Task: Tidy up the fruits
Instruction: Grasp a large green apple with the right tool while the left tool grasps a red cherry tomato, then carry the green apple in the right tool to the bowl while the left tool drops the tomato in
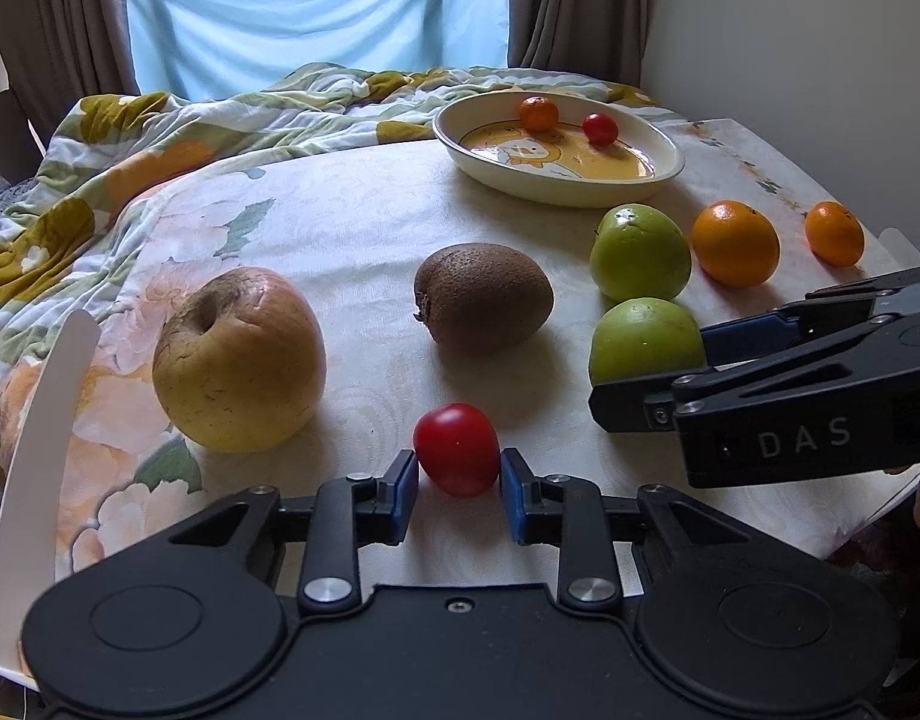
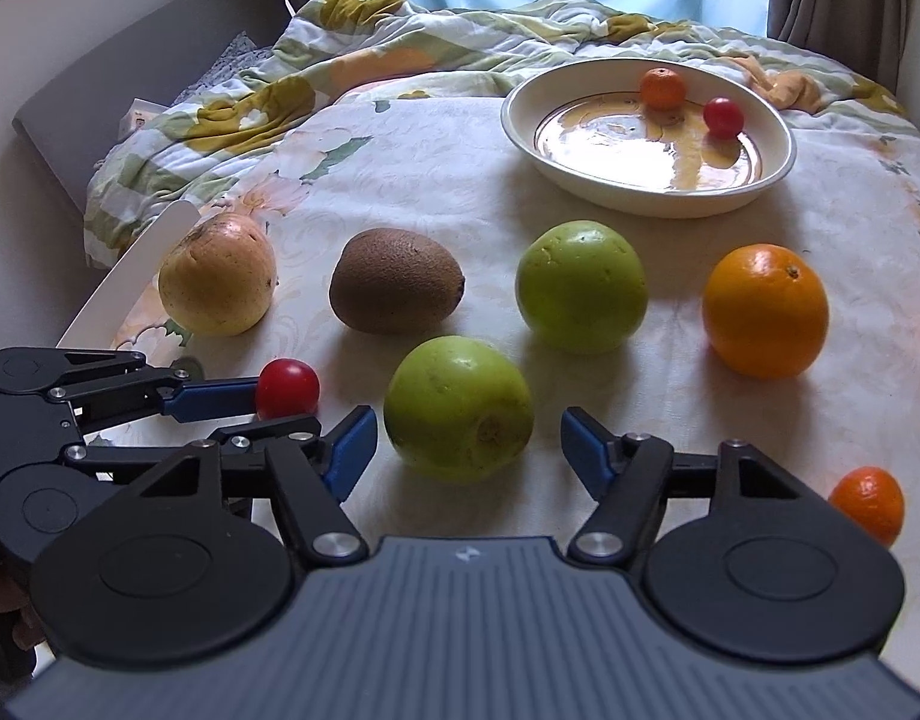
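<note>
A red tomato (image 1: 456, 449) sits on the table (image 1: 351, 228) near its front edge, clamped between the blue pads of the left gripper (image 1: 458, 480). Just right of it, the right gripper (image 2: 469, 450) straddles a green apple (image 2: 458, 408) with both pads clear of it. Behind lie a kiwi (image 1: 482, 297), a yellow apple (image 1: 239, 360), another green apple (image 1: 640, 252) and an orange (image 1: 734, 243). The bowl (image 1: 556, 186) farther back holds a small orange (image 1: 538, 113) and a second tomato (image 1: 599, 129).

I count 2 cherry tomatoes, 1 near (image 1: 456, 449) and 1 in the dish (image 1: 600, 128); 2 green apples (image 2: 458, 408) (image 2: 581, 286); 1 yellow apple (image 1: 239, 359); 1 kiwi (image 1: 482, 297); 1 large orange (image 2: 764, 310); 2 small mandarins (image 1: 834, 233) (image 1: 538, 113); 1 dish (image 1: 556, 180).
</note>
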The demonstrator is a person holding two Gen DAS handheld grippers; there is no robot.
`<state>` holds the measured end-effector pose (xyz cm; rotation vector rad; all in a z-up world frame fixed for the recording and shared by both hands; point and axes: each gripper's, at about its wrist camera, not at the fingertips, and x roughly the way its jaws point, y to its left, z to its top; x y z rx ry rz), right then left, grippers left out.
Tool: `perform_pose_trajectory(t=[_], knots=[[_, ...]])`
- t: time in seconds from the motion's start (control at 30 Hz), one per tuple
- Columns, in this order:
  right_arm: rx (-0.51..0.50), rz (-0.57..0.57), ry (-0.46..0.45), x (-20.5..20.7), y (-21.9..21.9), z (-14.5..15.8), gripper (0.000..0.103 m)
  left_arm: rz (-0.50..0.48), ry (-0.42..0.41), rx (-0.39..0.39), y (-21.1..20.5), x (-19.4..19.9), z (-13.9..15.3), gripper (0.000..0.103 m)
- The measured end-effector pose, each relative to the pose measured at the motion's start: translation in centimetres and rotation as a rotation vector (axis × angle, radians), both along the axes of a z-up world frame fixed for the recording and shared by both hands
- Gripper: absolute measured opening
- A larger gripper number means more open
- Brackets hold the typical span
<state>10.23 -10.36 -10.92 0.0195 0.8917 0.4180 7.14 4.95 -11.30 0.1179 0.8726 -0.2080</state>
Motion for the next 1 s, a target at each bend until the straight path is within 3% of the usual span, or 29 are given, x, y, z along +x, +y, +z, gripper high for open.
perform_pose_trajectory(t=[0.23,0.33,0.57,1.0], knots=[[0.009,0.020,0.003,0.4,0.5,-0.3,0.080,0.015,0.000,0.006,0.0,-0.3,0.0,0.033],[-0.003,0.022,0.007,0.4,0.5,-0.4,0.070,0.024,-0.001,0.009,0.1,-0.4,0.2,0.032],[0.008,0.028,0.008,0.1,-0.2,0.1,0.070,0.039,-0.016,0.019,-0.3,-1.0,1.3,0.032],[0.022,0.029,-0.053,-1.6,-4.0,5.5,0.070,0.118,-0.078,0.004,-3.2,-2.9,7.5,0.032]])
